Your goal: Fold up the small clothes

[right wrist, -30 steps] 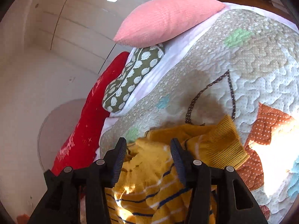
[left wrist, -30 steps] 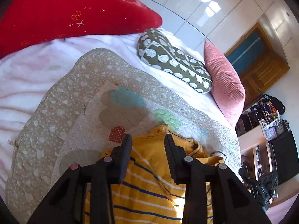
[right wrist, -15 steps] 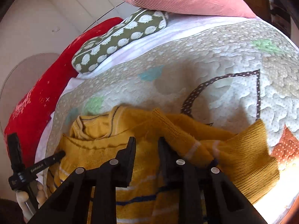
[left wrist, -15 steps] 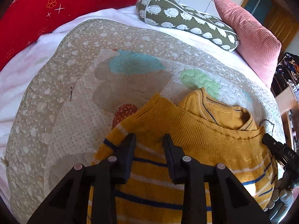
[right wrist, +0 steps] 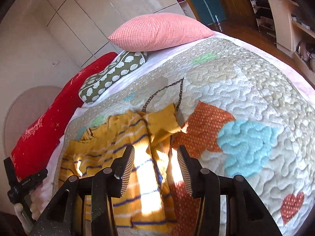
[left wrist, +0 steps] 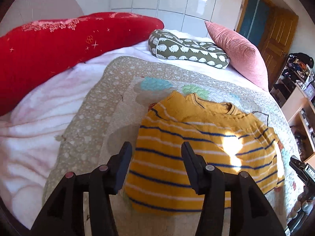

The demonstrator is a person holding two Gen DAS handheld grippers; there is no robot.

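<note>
Sweater (left wrist: 198,149) now lies folded on the quilt (left wrist: 94,118) ahead of both claws; left claw (left wrist: 156,147) and right claw (right wrist: 155,151) have let go, gaping empty, fold done.

Open quilt (left wrist: 94,118) left of sweater (left wrist: 196,147)

Pretty bright daylight overall; hard sun patches blow out on the yellow striped sweater (left wrist: 196,147), worst in the right wrist view; glossy wall panels (right wrist: 110,5) catch glare; heavy fisheye bending with black corners; sweater stripes slightly motion-smeared.
</note>
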